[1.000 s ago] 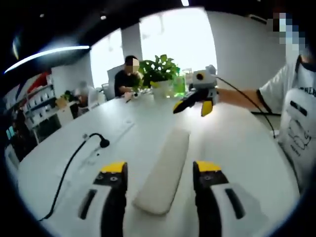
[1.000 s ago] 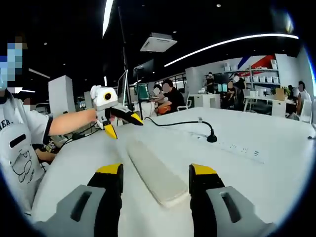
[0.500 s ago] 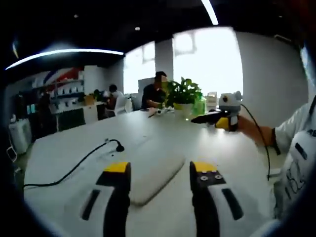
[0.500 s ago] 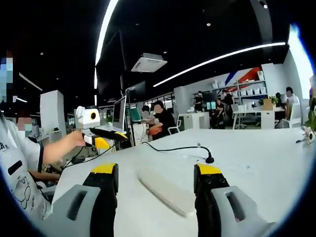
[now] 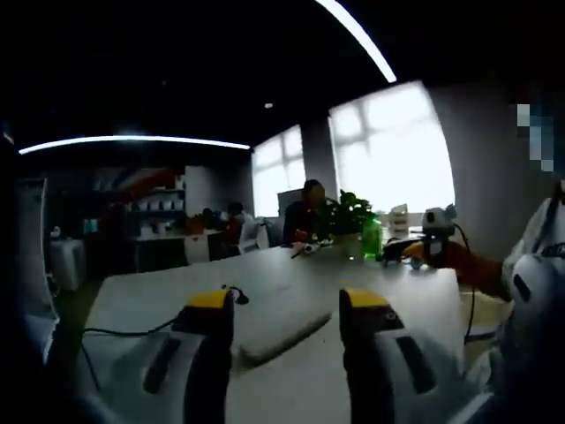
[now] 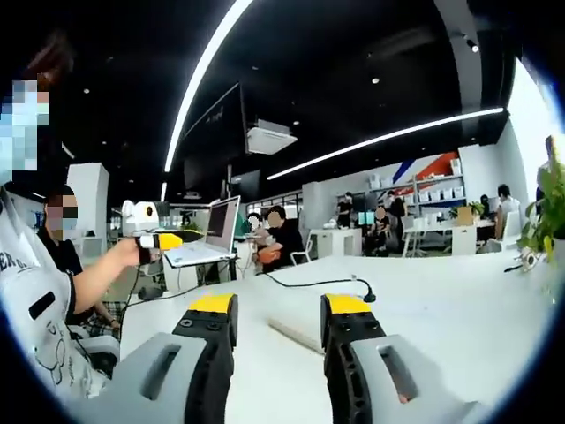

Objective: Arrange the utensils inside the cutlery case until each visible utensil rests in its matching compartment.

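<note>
Prob. open office, desks (image 6: 494, 237), laptop (image 6: 205, 240), seated staff (image 6: 284, 237)

The left gripper view is dim and soft, almost everything blurred; bright windows (image 5: 393, 146) behind blow out to white, leaving the desk (image 5: 291, 389) grey. The right gripper view is brighter and sharper, lit by long ceiling light strips (image 6: 207, 75) that curve with the fisheye bend. Edges smear in both.

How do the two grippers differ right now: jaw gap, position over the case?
The left gripper holds its jaws wider apart than the right gripper. The left gripper's jaws flank the near end of the closed white case; the right gripper's frame the case's end from the opposite side. Both are open, yellow-tipped and empty.
</note>
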The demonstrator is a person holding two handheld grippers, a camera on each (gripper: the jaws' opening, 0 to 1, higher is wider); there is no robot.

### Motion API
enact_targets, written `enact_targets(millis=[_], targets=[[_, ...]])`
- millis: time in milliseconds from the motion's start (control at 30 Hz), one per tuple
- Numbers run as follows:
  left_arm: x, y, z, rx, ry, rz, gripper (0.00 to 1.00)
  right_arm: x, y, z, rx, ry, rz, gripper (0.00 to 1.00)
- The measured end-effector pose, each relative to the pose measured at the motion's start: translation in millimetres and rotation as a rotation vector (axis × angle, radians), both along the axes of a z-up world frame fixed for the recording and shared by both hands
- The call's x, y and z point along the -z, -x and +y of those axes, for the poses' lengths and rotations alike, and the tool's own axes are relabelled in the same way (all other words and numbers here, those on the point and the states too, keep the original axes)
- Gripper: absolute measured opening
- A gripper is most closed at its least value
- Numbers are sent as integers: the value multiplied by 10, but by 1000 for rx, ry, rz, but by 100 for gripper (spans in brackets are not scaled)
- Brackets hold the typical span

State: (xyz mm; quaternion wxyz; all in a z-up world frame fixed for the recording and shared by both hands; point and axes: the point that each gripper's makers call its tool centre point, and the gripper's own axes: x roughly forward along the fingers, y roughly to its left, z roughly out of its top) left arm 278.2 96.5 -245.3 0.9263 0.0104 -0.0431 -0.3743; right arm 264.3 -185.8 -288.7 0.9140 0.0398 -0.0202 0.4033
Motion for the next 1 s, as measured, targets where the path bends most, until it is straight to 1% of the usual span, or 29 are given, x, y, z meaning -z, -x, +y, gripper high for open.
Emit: enact_targets(millis=[67, 100, 133, 167, 200, 267, 333, 367, 433, 467, 533, 567, 600, 633, 667, 733, 767, 800, 867, 900, 933, 967, 1000], targets=[[-92, 73, 56, -9, 54, -20, 43, -71, -29, -74, 33, -38, -5, 38], [-103, 127, 55, 9, 74, -6, 43, -96, -33, -100, 36, -50, 3, 38], [-111, 195, 35, 32, 84, 3, 44, -125, -27, -108, 44, -55, -5, 38], [-119, 256, 24, 37, 83, 0, 46, -133, -16, -112, 55, -53, -4, 38], [-120, 321, 1, 39, 77, -3, 47, -154, -4, -124, 66, -47, -12, 38], [-91, 444, -27, 27, 13, -28, 47, -189, 32, -120, 76, -34, -32, 37], [-90, 557, -45, 0, -21, -57, 48, -242, 90, -107, 85, -28, -51, 38], [-92, 589, -46, -2, -23, -60, 48, -265, 109, -104, 92, -19, -64, 39], [-99, 652, -48, -1, -12, -68, 48, -293, 125, -130, 127, 5, -74, 45], [-80, 676, -49, 2, 1, -48, 48, -300, 146, -130, 136, 22, -81, 50], [-17, 715, -20, -15, 18, -12, 48, -299, 200, -129, 151, 39, -84, 56], [45, 745, 9, -32, 13, 15, 48, -289, 251, -136, 158, 38, -81, 57], [119, 799, 43, -42, -22, 20, 47, -290, 305, -145, 164, 28, -84, 57], [148, 881, 102, -67, -52, -10, 46, -296, 351, -155, 169, 11, -93, 58], [146, 921, 136, -79, -52, -21, 45, -302, 384, -166, 174, 1, -99, 59], [131, 1047, 241, -101, -30, -28, 47, -272, 461, -225, 197, -1, -100, 59], [107, 1095, 289, -106, -10, -28, 47, -246, 481, -266, 211, 0, -89, 59], [103, 1138, 319, -105, -6, -24, 48, -231, 504, -299, 218, -1, -80, 59], [85, 1178, 374, -123, -9, -18, 54, -224, 539, -340, 224, -15, -65, 59], [86, 1192, 361, -146, -31, -24, 56, -225, 556, -347, 225, -16, -61, 59], [80, 1208, 347, -157, -70, -35, 54, -228, 573, -347, 227, -18, -58, 59], [-8, 1204, 346, -172, -79, -62, 53, -230, 593, -345, 234, -22, -59, 59], [-101, 1197, 321, -183, -76, -108, 52, -229, 609, -342, 238, -30, -58, 60]])
